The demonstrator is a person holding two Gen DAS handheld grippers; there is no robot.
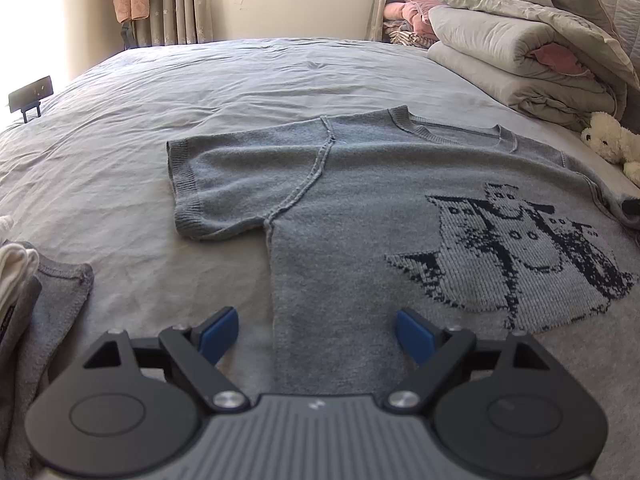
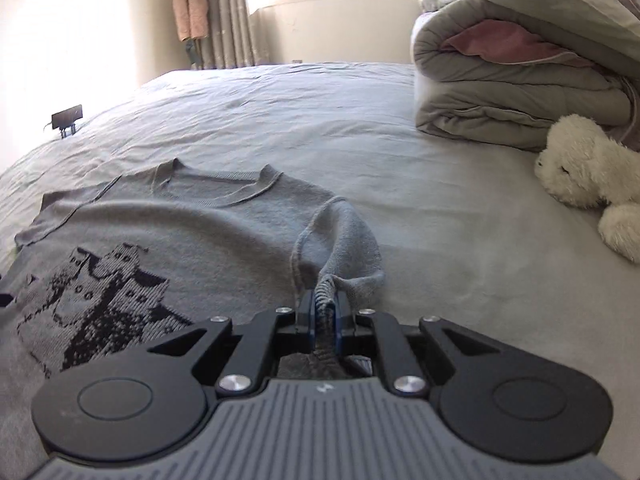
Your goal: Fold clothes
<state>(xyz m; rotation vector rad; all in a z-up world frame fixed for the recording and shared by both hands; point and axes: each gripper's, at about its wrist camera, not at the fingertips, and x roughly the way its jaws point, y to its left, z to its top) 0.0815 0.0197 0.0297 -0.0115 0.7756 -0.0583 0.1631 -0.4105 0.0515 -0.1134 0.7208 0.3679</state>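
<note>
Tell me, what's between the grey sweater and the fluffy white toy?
Only bare bedsheet. In the right wrist view, nothing lies between the sweater and the toy.

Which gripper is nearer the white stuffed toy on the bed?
Right. The right gripper has the white stuffed toy close beside it; from the left gripper it lies far across the sweater.

Both fisheye cameras sit low over the bed, close behind their own grippers, tilted downward toward the far window. Each frames the grey knitted short-sleeved sweater (image 1: 340, 184) (image 2: 168, 232), the folded grey quilt pile (image 1: 520, 52) (image 2: 520, 76) at upper right, and the white plush toy (image 1: 612, 142) (image 2: 588, 172).
</note>
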